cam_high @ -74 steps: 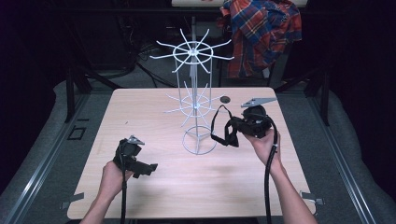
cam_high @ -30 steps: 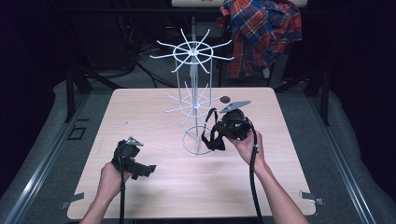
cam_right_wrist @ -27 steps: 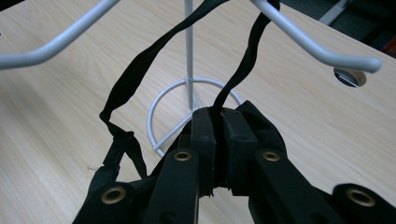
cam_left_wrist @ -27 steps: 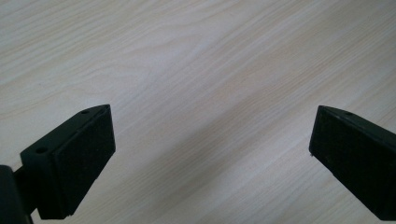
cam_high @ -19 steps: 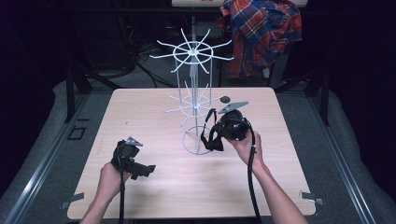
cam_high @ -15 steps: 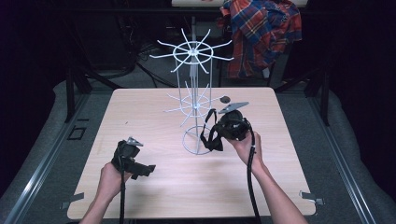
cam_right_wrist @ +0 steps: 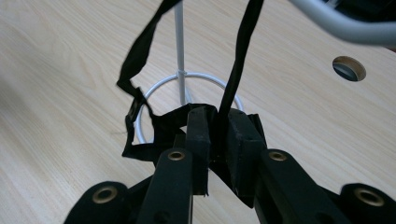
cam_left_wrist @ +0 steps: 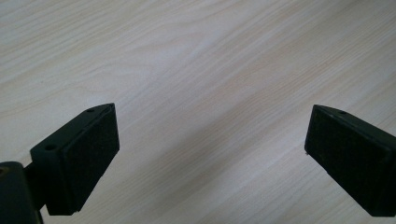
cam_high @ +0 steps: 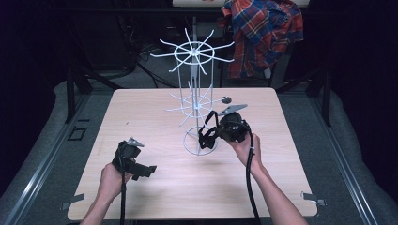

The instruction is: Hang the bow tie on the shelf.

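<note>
A white wire display rack (cam_high: 193, 50) stands mid-table on a ring base (cam_right_wrist: 149, 91). My right gripper (cam_high: 210, 136) hovers just over that base, to the right of the pole (cam_right_wrist: 179, 42). In the right gripper view my right gripper (cam_right_wrist: 217, 126) is shut on a black strap (cam_right_wrist: 140, 51). Two strands of the strap rise out of the top of that view and a bunched part hangs left of the pads. The strap (cam_high: 206, 127) forms a small loop beside the rack. My left gripper (cam_high: 143, 169) rests at the front left; in its own view my left gripper (cam_left_wrist: 210, 140) is open over bare wood.
The light wooden table (cam_high: 155, 112) has a round cable hole (cam_high: 225, 99) behind the right hand. One rack arm (cam_right_wrist: 345, 25) passes close above the right gripper. A plaid shirt (cam_high: 263, 33) hangs behind the table. Dark floor and frame rails surround it.
The right gripper moved left, from the table's right side to the rack base, carrying the strap. Over the last half second it barely shifted. The left gripper stayed put.
</note>
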Tool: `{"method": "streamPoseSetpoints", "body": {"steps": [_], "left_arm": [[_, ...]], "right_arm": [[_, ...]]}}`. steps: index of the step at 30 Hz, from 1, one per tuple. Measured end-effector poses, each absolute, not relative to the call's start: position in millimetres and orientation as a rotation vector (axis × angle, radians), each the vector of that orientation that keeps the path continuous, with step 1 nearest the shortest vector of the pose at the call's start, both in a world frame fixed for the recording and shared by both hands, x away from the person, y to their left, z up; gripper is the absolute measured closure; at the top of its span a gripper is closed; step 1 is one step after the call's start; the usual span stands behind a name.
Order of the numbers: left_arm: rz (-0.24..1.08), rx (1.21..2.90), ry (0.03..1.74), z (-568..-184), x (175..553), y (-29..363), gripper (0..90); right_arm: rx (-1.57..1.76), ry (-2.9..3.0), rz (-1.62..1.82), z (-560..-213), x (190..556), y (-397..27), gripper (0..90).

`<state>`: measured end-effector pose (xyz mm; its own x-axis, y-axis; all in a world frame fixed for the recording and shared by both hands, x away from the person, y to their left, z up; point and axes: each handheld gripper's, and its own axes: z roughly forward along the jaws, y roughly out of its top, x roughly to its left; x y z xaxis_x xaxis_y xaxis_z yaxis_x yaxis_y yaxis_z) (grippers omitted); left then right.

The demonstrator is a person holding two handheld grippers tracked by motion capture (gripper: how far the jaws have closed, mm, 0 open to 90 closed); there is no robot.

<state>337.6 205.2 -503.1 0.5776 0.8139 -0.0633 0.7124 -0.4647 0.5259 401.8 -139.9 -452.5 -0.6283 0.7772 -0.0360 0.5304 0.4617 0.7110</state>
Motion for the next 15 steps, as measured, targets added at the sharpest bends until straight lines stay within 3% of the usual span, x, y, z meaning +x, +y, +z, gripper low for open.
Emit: {"method": "streamPoseSetpoints", "body": {"steps": [15], "left_arm": [[0.266,2.302,1.214,-502.9,337.6,205.5,2.8]], "right_arm": [[1.115,2.352,0.983,-454.0,401.9,-140.6,72.7]]}}
